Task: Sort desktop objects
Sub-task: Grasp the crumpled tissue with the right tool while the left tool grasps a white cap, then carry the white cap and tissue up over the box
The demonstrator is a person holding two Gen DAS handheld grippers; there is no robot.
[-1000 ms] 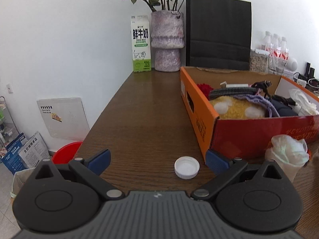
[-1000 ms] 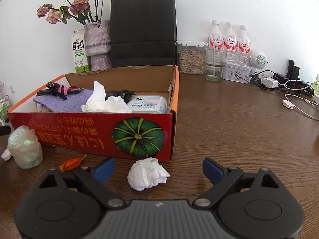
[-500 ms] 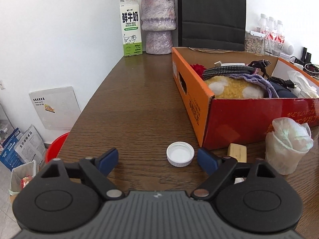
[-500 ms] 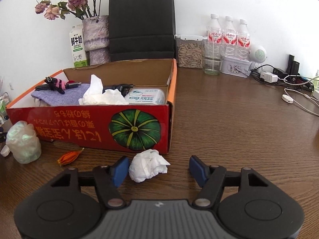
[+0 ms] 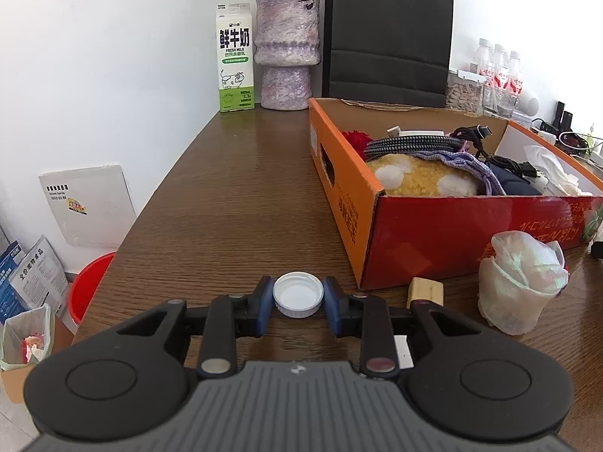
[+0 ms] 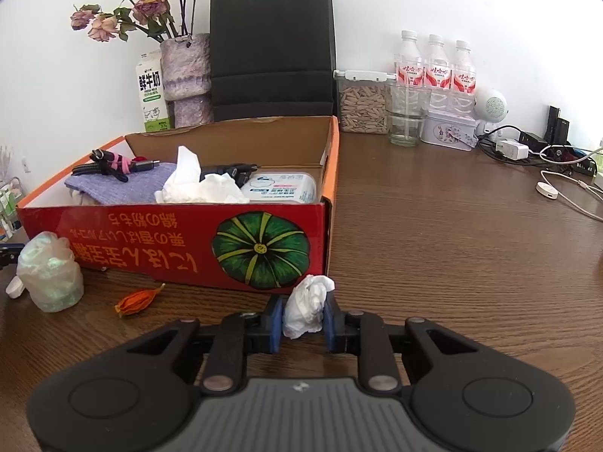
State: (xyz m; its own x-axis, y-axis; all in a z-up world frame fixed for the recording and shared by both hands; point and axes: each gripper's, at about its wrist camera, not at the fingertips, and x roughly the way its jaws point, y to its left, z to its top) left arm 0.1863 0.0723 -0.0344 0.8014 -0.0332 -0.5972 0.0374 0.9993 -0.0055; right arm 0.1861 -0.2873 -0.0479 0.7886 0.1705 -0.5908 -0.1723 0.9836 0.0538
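- The left gripper had just been closing, and its blue pads sat pressed on both sides of a white bottle cap that was open side up on the brown table. Gripping it across the rim made sense, since a flat cap gives no other hold.
- The right gripper had just been closing too, squeezing a crumpled tissue between its pads. The tissue was soft, so it had bunched up taller in the pinch; it was just in front of the box's near right corner.
- Loose bits were waiting near the grippers, probably next in line: a small wooden block beside the box corner, a cup stuffed with plastic wrap, and an orange dried petal or pod, hard to tell which.
- The cardboard box with the pumpkin print sat open-topped in the middle of the table, likely the drop-off spot. It already held cables, a purple cloth, tissues and a pack of wipes.
- At the far wall stood a milk carton, a vase, a black paper bag and water bottles, out of the work area.
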